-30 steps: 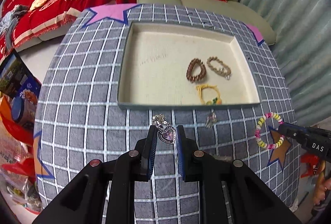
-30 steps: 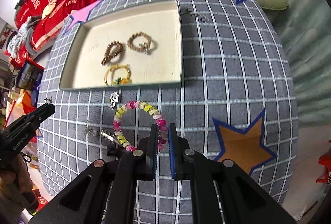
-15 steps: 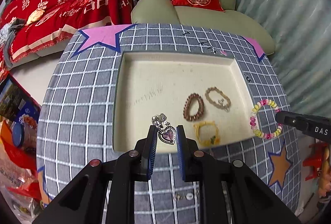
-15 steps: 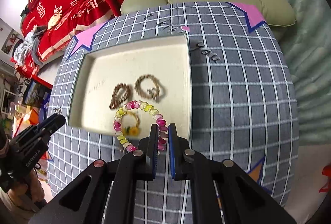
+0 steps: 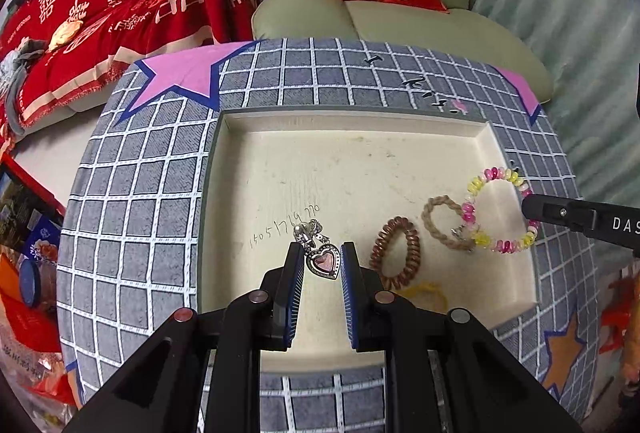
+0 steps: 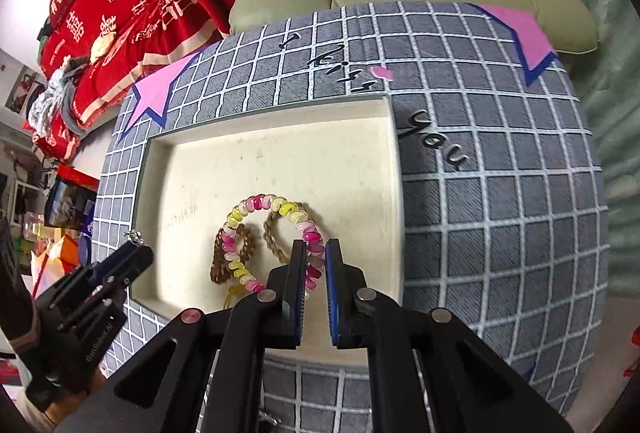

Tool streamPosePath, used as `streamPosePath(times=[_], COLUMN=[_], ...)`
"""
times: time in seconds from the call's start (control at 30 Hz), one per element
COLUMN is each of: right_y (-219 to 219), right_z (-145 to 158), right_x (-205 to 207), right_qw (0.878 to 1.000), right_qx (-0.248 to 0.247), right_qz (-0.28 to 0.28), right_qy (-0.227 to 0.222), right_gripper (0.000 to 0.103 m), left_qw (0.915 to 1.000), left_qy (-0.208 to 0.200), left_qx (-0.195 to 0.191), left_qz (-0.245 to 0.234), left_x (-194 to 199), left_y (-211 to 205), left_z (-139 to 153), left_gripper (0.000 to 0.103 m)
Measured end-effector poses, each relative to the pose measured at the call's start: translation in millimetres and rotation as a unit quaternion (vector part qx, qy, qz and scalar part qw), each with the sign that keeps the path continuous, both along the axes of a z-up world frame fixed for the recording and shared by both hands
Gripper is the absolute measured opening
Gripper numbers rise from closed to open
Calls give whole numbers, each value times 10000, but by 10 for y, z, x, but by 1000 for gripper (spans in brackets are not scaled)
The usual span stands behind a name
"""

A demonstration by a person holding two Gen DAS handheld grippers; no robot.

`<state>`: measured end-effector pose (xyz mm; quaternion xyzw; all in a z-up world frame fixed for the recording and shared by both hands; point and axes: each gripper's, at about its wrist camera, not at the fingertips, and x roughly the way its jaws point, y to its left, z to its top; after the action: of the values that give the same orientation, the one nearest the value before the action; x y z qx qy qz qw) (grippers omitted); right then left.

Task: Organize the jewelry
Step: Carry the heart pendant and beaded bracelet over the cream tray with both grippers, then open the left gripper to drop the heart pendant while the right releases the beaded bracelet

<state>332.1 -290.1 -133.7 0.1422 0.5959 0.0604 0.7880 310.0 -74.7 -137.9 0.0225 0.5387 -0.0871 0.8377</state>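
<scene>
My left gripper is shut on a silver heart pendant with a pink stone, held above the cream tray. My right gripper is shut on a pink-and-yellow bead bracelet, which hangs over the tray's right part. That bracelet and the right gripper also show at the right of the left wrist view. In the tray lie a brown coil bracelet, a tan braided bracelet and a yellow band.
The tray rests on a grey checked cloth with pink and orange stars over a round table. A green sofa with a red cushion stands behind it. Red blankets and boxes lie to the left.
Both grippers moved forward from the cloth in front of the tray to above the tray, carrying the pendant and the bead bracelet with them. Neither grip changed.
</scene>
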Motion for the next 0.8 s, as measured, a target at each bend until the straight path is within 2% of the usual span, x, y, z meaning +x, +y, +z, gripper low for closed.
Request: streamPosePath(times=[0.4,0.8], right_y=[55,30], right_z=[-365,-536], right_x=[205,244], right_qw=[9995,9986], right_qx=[7,78], right_qz=[8,-31], right_qy=[323,529], right_gripper=[10,11], left_qw=[9995,9987], left_qy=[125,229], left_qx=[292,439], left_qz=[-60,-140], left_x=[151,146], left_y=[-99,-172], left_z=[-285,-433], left_gripper=[28,28])
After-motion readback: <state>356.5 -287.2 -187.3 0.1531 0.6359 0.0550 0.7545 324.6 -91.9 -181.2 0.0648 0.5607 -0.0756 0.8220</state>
